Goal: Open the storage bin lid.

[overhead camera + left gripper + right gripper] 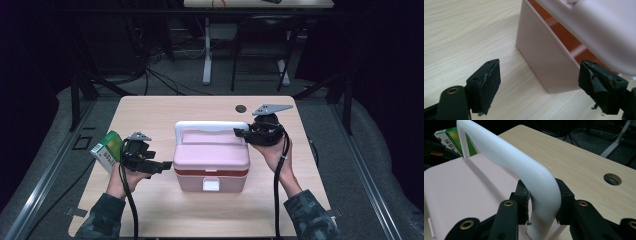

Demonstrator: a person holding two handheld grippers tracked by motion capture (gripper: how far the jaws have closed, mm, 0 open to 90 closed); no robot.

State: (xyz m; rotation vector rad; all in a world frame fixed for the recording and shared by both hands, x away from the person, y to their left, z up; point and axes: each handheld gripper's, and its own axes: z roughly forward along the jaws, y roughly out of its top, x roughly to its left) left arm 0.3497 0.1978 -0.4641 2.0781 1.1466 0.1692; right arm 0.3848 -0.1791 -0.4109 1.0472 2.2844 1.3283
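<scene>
I hold 2 grippers over a wooden table (pixel 165 110), and the pink box (pixel 211 161) in the middle of it is my landmark. The box stands upright near the table's centre, with its pink lid (pixel 212 148) down, a red band under the lid and a white latch (pixel 211 185) on the side that faces me. Its white handle (pixel 210 126) runs along the far edge of the lid. My right gripper (pixel 242 134) sits at the box's far right corner, and its jaws are pinching the handle at the bend where it turns down toward the lid; in the right gripper view the white bar (pixel 541 195) passes straight between my 2 black pads, which press on it from both sides. My left gripper (pixel 162 166) hangs just beside the box's left wall, low and near the tabletop. Its jaws are spread wide with nothing between them but bare wood; in the left gripper view the box's lower corner (pixel 549 62) stands just beyond the pads, apart from them, and the lid's edge overhangs at the upper right. A green carton (pixel 106 150) stands left of the box, beyond my left hand (pixel 125 177), tilted a little. A round hole (pixel 241 108) in the table lies behind the box, just past its far right corner.
</scene>
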